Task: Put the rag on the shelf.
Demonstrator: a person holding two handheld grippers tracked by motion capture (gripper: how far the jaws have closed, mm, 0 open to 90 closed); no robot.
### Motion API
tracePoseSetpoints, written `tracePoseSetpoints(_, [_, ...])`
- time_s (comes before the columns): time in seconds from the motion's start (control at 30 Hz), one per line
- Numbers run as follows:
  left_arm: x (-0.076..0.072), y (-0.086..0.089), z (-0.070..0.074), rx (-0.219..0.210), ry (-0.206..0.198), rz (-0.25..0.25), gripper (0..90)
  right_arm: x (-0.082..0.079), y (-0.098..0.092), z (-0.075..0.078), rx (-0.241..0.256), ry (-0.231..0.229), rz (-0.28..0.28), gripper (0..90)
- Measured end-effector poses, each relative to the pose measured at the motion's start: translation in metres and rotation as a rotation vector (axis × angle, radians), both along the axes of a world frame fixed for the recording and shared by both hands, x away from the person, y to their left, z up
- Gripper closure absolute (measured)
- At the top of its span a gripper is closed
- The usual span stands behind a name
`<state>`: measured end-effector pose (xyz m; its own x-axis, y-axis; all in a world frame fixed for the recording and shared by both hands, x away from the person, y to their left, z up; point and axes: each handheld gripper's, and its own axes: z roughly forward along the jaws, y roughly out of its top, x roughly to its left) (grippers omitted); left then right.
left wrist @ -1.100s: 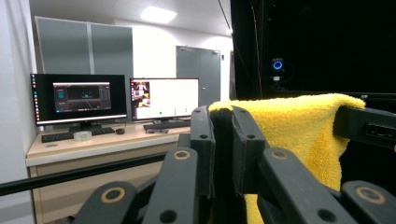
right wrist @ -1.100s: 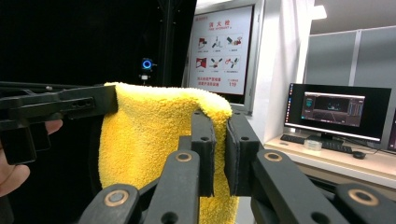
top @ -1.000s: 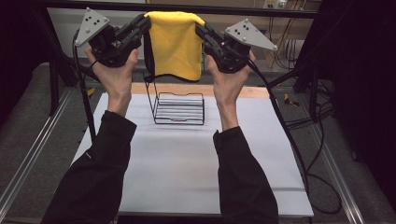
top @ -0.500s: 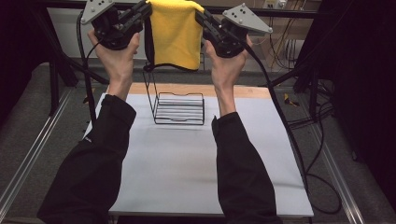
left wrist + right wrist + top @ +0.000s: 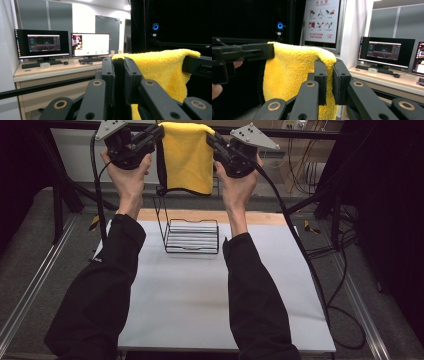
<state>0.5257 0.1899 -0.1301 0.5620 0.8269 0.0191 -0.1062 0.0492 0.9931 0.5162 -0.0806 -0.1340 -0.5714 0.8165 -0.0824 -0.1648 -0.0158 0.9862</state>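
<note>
Above the wire rack (image 5: 192, 232), the left gripper (image 5: 159, 133) and right gripper (image 5: 210, 139) clench a yellow towel's (image 5: 186, 157) top corners; lowering them level should drape it evenly.

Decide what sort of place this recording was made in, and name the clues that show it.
Probably a lab or office workroom: two lit computer monitors with keyboards stand on a long beige desk, a white-topped work table sits in a black metal frame, and loose black cables trail across the floor.
</note>
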Motion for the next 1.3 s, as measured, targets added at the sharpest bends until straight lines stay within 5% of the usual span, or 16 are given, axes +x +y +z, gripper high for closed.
tracePoseSetpoints(0.73, [0.003,0.008,-0.049,0.076,0.073,-0.013,80.5,0.012,0.001,-0.045,-0.085,0.103,0.011,83.6])
tracePoseSetpoints(1.3, [-0.019,0.015,-0.066,0.106,0.080,-0.030,80.2,-0.005,0.000,-0.059,-0.112,0.120,0.052,83.1])
